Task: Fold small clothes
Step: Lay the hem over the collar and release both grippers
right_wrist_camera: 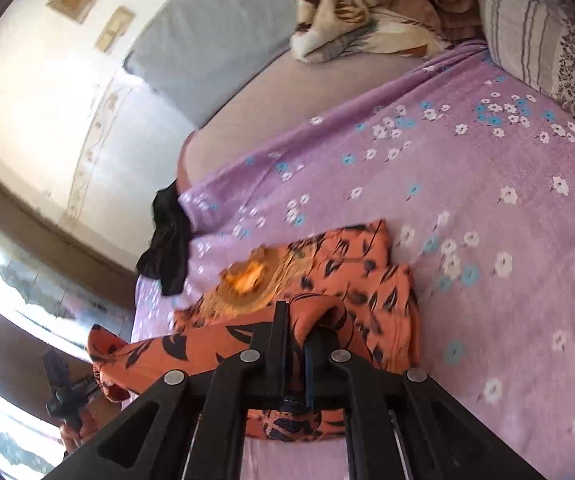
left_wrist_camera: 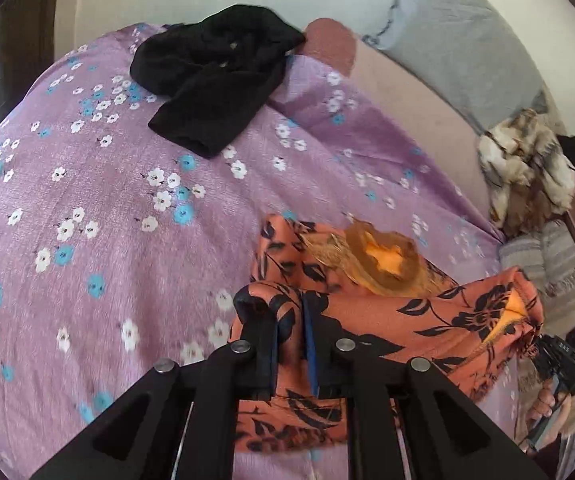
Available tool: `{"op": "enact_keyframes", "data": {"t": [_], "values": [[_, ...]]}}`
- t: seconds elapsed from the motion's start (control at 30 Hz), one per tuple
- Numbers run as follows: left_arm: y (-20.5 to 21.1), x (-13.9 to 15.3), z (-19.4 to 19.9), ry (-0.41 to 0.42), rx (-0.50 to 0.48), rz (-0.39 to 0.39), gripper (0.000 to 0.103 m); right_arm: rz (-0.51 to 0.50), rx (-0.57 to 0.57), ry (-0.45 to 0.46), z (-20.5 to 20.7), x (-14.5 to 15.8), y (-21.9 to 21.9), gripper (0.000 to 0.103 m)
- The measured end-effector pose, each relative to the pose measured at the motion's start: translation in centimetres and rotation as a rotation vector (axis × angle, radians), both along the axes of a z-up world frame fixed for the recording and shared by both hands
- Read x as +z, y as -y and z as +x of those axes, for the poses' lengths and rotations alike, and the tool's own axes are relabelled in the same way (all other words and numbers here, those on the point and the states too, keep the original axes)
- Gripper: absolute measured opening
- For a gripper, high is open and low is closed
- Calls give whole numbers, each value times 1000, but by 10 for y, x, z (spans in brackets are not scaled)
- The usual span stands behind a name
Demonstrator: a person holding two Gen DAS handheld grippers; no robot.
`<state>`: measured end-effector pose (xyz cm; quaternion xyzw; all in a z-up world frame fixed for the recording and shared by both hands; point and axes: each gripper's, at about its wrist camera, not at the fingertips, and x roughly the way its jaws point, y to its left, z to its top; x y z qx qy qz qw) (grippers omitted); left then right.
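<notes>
An orange garment with black leaf print lies on a purple flowered bedspread, with a gold embroidered neckline facing up. My left gripper is shut on a fold of its edge. The other gripper shows at the right, at the garment's far end. In the right wrist view my right gripper is shut on a fold of the same orange garment, and the cloth is stretched between the two grippers. The left gripper shows at the lower left there.
A crumpled black garment lies at the far side of the bedspread; it also shows in the right wrist view. A brown-and-cream blanket, a striped pillow and a grey cushion lie along the bed's edge by the wall.
</notes>
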<state>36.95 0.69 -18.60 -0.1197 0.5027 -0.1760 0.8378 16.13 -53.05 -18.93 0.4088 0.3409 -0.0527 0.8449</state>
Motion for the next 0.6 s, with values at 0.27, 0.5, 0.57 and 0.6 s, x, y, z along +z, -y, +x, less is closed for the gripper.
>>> {"op": "enact_keyframes", "data": {"t": [0.27, 0.5, 0.57, 0.6], "values": [[-25, -55, -24, 25, 320, -71, 24, 109, -246, 0, 7, -87, 34, 74], [-28, -23, -103, 162, 463, 41, 70, -237, 92, 137, 24, -19, -62, 71], [-18, -36, -101, 91, 424, 101, 70, -264, 265, 111, 40, -21, -118, 67], [-16, -46, -99, 54, 419, 130, 70, -282, 343, 82, 48, -27, -148, 62]]}}
